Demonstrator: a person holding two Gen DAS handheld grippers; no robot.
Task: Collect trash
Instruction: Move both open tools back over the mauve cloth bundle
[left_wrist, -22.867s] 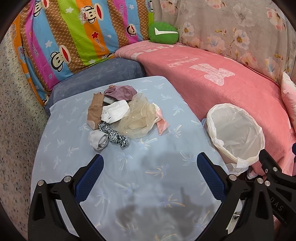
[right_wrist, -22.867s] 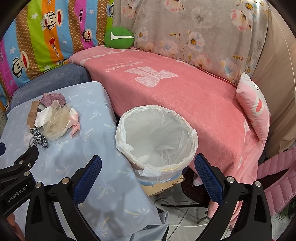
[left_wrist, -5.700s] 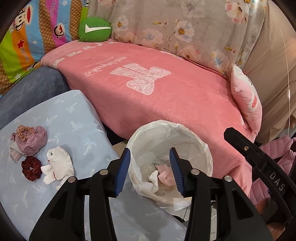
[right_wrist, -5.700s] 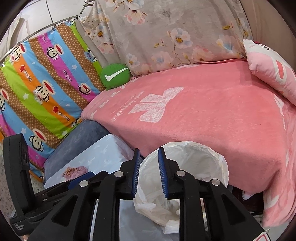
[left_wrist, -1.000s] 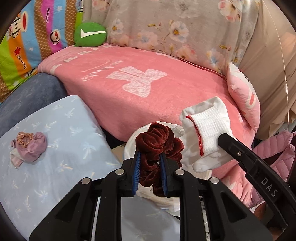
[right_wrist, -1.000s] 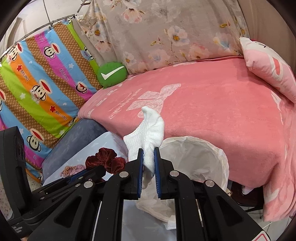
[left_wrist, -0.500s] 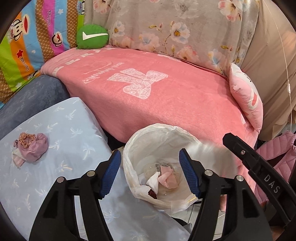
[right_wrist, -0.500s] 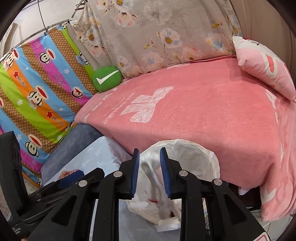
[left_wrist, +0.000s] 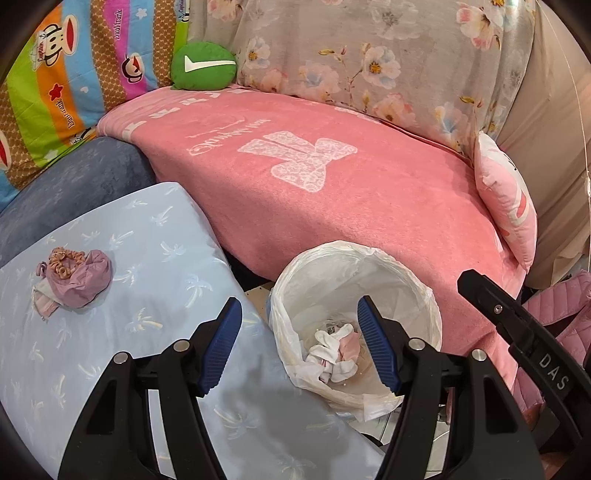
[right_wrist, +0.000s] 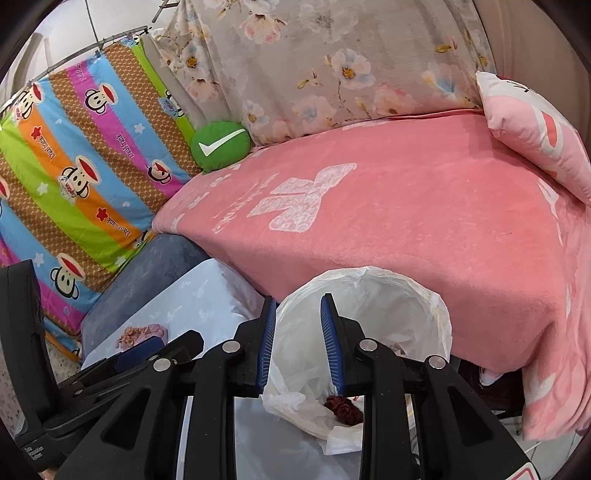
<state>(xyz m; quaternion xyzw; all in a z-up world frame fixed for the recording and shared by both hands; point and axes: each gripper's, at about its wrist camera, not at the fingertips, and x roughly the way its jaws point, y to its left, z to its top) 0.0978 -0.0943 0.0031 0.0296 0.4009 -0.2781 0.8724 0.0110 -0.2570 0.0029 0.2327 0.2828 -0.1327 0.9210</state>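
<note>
Blue palm-print worktop beside pink bed: last trash bundle lies far left, nearer left gripper. Both grippers over lined bin, fingers just opened, empty; right gripper narrower.

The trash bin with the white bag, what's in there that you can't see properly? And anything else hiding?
- Trash bin: in the left wrist view the left gripper's fingers cover part of the bottom; the white and pink pieces are too bunched to tell apart.
- Right wrist view: the right gripper blocks most of the inside; only the dark red scrunchie peeks out.
- Purple bundle on the blue cloth: what lies underneath is hidden.
</note>
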